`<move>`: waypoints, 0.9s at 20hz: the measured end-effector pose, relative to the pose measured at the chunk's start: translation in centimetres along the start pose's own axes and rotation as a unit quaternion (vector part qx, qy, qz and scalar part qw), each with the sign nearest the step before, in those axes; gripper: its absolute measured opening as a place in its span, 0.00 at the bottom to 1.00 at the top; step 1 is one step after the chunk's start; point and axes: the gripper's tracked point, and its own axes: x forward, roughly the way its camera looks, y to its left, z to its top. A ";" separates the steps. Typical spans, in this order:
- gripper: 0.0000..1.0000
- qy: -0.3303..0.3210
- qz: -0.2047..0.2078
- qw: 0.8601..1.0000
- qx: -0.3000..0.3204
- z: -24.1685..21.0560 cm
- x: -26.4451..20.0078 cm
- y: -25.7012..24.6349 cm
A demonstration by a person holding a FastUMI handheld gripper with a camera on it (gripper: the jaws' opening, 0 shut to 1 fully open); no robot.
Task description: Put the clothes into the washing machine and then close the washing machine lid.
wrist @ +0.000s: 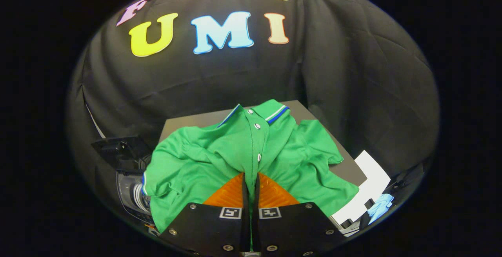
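Lying rumpled across a dark grey flat surface (313, 112), the green buttoned polo shirt (219, 155) has its placket fabric pinched between the gripper's (251, 178) nearly closed orange ribbed fingers (229, 194).

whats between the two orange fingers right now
In the gripper view, a fold of the green polo shirt along its button placket is pinched between the orange fingers; the gripper is shut on it, above the dark table.

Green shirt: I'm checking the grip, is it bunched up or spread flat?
Bunched up. The green shirt puckers into folds where the claw is shut on its button strip.
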 end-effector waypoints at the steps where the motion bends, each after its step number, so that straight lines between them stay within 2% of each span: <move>1: 0.02 -0.015 -0.007 1.000 0.000 0.2 -1.4 0.6; 6: 0.02 -0.080 -0.040 0.996 -0.007 0.4 -7.1 4.7; 10: 0.02 -0.128 -0.041 0.990 -0.033 1.1 -10.8 10.8; 13: 0.02 -0.151 0.000 0.988 -0.030 0.4 -13.2 17.7; 18: 0.02 -0.150 0.059 0.986 -0.048 -3.5 -15.7 27.9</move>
